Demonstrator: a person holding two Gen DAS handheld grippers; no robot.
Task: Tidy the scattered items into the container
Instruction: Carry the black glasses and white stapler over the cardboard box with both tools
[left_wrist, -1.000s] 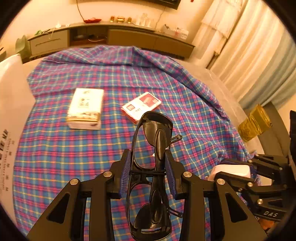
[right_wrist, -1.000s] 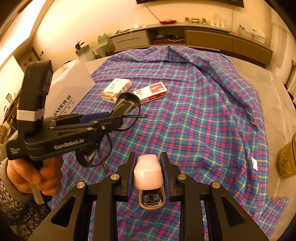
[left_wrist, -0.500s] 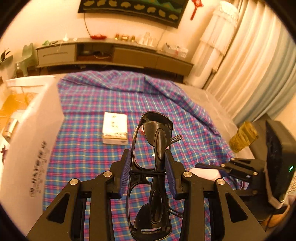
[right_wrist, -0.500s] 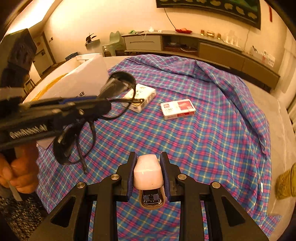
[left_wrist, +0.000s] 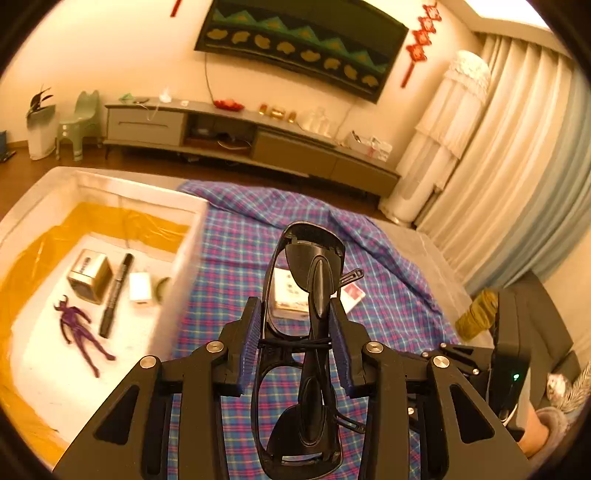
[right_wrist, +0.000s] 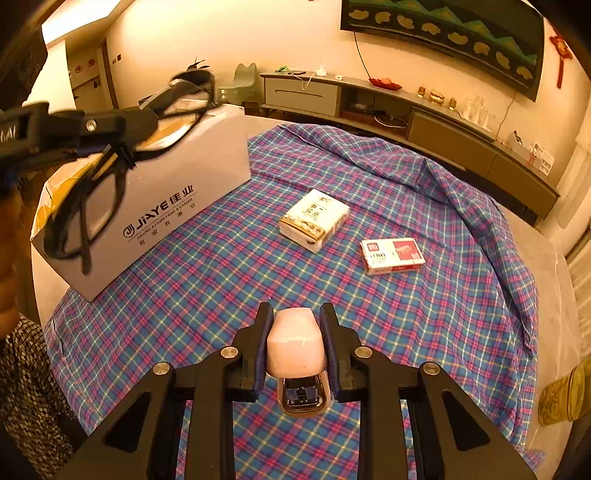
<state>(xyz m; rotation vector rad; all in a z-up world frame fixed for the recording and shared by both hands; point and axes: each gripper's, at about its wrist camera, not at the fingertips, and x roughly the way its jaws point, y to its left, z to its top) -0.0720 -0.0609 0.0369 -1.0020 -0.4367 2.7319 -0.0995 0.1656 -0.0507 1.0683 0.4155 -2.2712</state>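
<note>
Warm amber indoor light tints both fisheye views, brightest at the ceiling corners, with black vignetted bent edges and slight motion blur on the white box (left_wrist: 184, 254).

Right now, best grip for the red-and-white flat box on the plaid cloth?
Take the red-and-white flat box across its two long side edges, coming straight down from above. It lies flat on the plaid cloth, so only the thin sides offer opposing faces, and the white tissue pack sits apart, leaving room for the fingers.
</note>
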